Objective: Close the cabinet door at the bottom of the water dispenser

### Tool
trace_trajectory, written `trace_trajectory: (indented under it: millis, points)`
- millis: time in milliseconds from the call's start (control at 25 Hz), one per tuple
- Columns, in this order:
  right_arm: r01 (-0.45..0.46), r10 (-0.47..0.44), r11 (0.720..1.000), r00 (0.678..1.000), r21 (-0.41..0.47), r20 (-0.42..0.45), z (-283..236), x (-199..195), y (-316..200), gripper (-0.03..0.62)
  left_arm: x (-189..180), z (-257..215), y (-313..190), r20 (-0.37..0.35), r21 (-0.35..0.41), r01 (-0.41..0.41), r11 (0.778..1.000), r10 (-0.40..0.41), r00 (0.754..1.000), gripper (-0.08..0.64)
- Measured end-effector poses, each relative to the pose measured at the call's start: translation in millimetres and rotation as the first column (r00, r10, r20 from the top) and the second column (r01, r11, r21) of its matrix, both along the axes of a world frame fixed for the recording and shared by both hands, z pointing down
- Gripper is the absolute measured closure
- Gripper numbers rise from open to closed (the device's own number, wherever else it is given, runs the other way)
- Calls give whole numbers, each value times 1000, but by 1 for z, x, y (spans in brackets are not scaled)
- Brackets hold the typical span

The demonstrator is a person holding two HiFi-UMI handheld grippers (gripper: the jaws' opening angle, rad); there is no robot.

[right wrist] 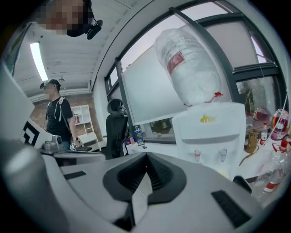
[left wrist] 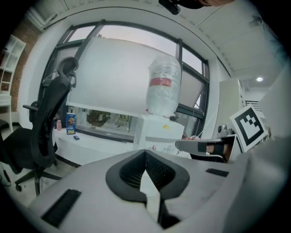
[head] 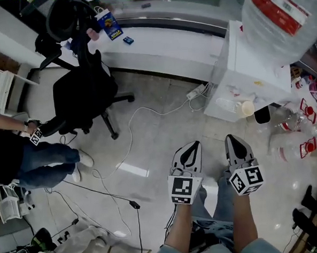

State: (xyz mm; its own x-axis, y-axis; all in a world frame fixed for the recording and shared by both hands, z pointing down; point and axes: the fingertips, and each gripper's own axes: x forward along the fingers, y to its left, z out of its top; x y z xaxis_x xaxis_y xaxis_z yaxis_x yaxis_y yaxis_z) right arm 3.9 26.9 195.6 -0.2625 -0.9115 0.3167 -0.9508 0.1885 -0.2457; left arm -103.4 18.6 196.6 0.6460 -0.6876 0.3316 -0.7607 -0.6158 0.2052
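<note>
Our left gripper (head: 191, 149) and right gripper (head: 232, 143) sit closest, held out side by side over our knees, each with its marker cube facing up. Both are clenched on nothing: in each gripper view the dark pads meet along one seam with no object between them.

Ahead and to the right stands the water dispenser (head: 241, 70), a white box with an upturned water jug (head: 277, 14) on top and a paper cup (head: 247, 108) under its taps. It is well apart from both grippers, across bare floor. The cabinet door at its base is what we are after, but we cannot make it out. From the head view the lower front is too foreshortened to read, and in the right gripper view the gripper body covers everything below the taps. So we cannot tell whether it stands open or shut.

We judge the door to be a light, stiff panel on side hinges, smooth and rather slippery, which should swing with little effort. Pinching it seems needless; closed jaws pressed flat near its free edge, away from the hinge, would do. We would push gently, since the jug makes the dispenser top-heavy. Empty bottles (head: 290, 136) crowd the floor beside it, and a power strip (head: 195, 92) lies in front.
</note>
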Motion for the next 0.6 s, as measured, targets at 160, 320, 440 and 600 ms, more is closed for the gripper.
trace_trajectory:
  millis: [160, 320, 440, 600]
  points:
    - [-11, 11, 998, 1000, 54, -2, -61, -15, 1, 563, -22, -64, -3, -27, 76, 34, 997, -32, 999, 549]
    - [-19, 19, 994, 1000, 112, 2, -112, -18, 2, 563, -27, -116, -10, -38, 146, 56, 988, -51, 998, 549]
    - [-4, 5, 988, 1000, 155, -10, -144, -20, 4, 563, -29, -153, -13, -29, 199, 67, 978, -62, 998, 549]
    - [43, -33, 970, 998, 239, -47, -192, -29, 1, 563, -29, -198, -15, -27, 263, 89, 961, -85, 996, 549]
